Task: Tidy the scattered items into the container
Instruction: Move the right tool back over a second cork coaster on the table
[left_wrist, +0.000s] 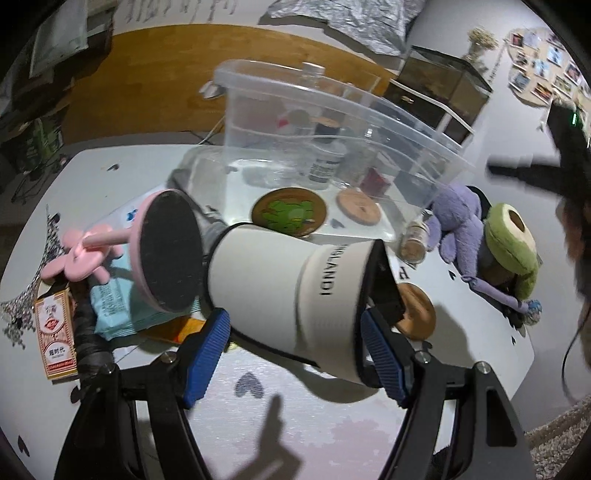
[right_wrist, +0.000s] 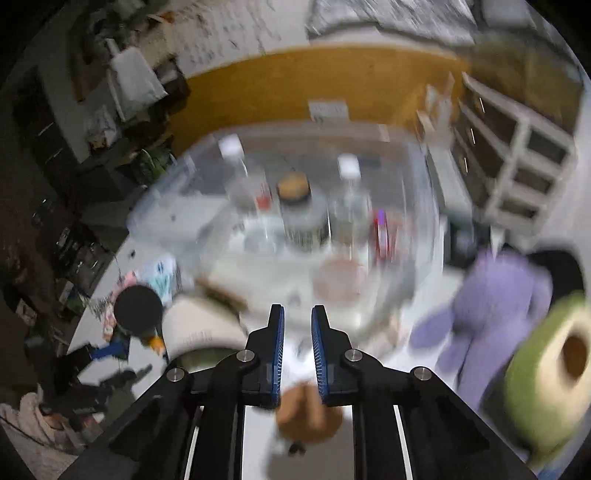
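A white cylindrical cup (left_wrist: 284, 295) is clamped sideways between the blue pads of the left tool (left_wrist: 295, 332), lifted above the white bench (left_wrist: 110, 166). The right tool (right_wrist: 297, 354) is seen with its jaws drawn narrow and nothing between them — a brown round coaster (right_wrist: 308, 413) lies on the bench beneath. Just beyond, the clear plastic container (left_wrist: 332, 122) stands on the bench, with bottles and coasters inside. Beside it a purple plush toy (left_wrist: 458, 218) and a green plush ring (left_wrist: 509, 240) are left lying — a pink flower-handled mirror (left_wrist: 162, 251) rests at the other side.
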